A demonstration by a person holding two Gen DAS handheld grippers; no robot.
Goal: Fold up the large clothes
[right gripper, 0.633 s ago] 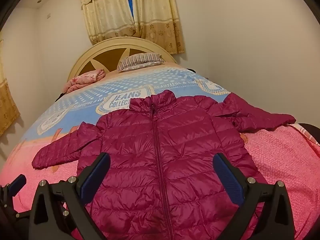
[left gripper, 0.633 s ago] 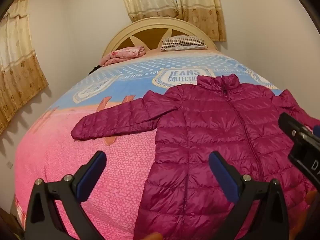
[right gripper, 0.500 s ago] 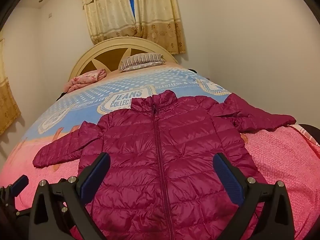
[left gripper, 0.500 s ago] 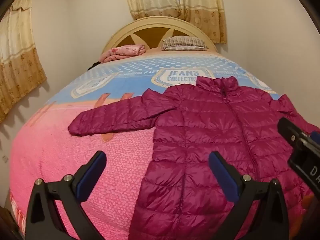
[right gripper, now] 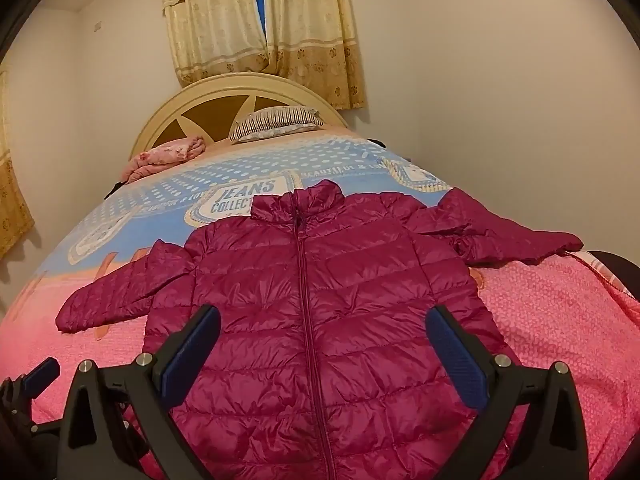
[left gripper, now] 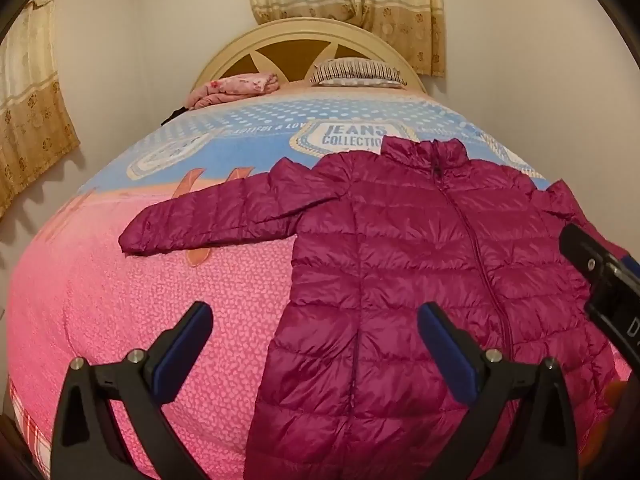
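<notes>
A magenta quilted puffer jacket [left gripper: 420, 264] [right gripper: 320, 300] lies flat and zipped, front up, on the bed, collar toward the headboard, both sleeves spread outward. My left gripper [left gripper: 316, 344] hovers open above the jacket's lower left hem, nothing between its blue pads. My right gripper [right gripper: 324, 348] hangs open over the lower middle of the jacket, near the zipper, also holding nothing. The right gripper's body shows at the right edge of the left wrist view. The left gripper's pad [right gripper: 40, 372] peeks in at the lower left of the right wrist view.
The bed has a pink and blue blanket [left gripper: 140, 300] printed with lettering. A striped pillow [left gripper: 356, 74] and a folded pink cloth [left gripper: 236, 88] lie by the cream headboard [right gripper: 240, 92]. Walls stand close on both sides, with curtains [right gripper: 260, 24] behind.
The left wrist view has drifted slightly left and tilted down, showing more of the left sleeve and pink blanket. The right view has barely shifted. The jacket lies unmoved.
</notes>
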